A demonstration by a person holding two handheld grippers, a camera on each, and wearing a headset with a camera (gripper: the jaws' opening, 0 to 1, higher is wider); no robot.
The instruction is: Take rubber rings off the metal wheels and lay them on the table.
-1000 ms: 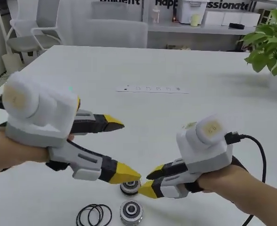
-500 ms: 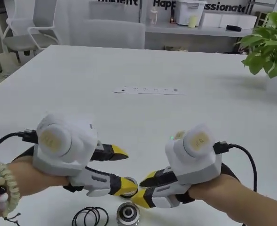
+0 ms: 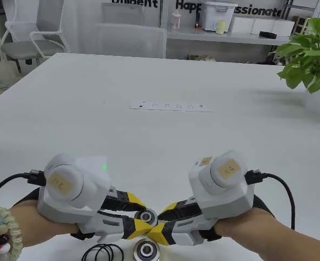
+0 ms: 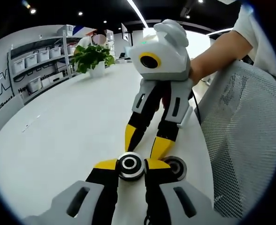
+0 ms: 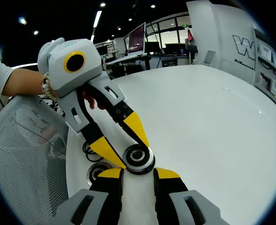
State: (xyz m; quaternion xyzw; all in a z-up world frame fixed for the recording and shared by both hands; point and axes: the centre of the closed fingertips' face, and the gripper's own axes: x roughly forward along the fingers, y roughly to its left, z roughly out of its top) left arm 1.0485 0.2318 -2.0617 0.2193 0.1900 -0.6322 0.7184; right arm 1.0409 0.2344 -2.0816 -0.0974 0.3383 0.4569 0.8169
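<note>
Both grippers have come down and together over the last second, and the left jaws, wide apart then, have closed. Head view: left gripper (image 3: 140,219) and right gripper (image 3: 157,223) meet tip to tip low on the white table (image 3: 165,147) with a metal wheel (image 3: 148,216) between them. A second wheel (image 3: 147,252) sits just nearer the person, and loose rubber rings (image 3: 101,253) lie to its left, so at least part of the job looks done. Left gripper view: left gripper (image 4: 131,169) is clamped on the metal wheel (image 4: 130,164), both yellow tips against its rim. The right gripper (image 4: 145,150) faces it with jaws apart, tips just at the wheel's far edge, and the second wheel (image 4: 175,167) is just beside. Right gripper view: right gripper (image 5: 138,174) has its jaws spread, and the metal wheel (image 5: 138,160) sits just ahead of its tips, pinched by the left gripper (image 5: 134,154). The second wheel (image 5: 97,174) is off to the left. A dark band on the held wheel's rim reads as a ring still on. I can't tell whether the wheel is lifted or resting on the table. My read: left is the vise, right is lined up to pick the ring off. The ring has not been gripped yet.
</note>
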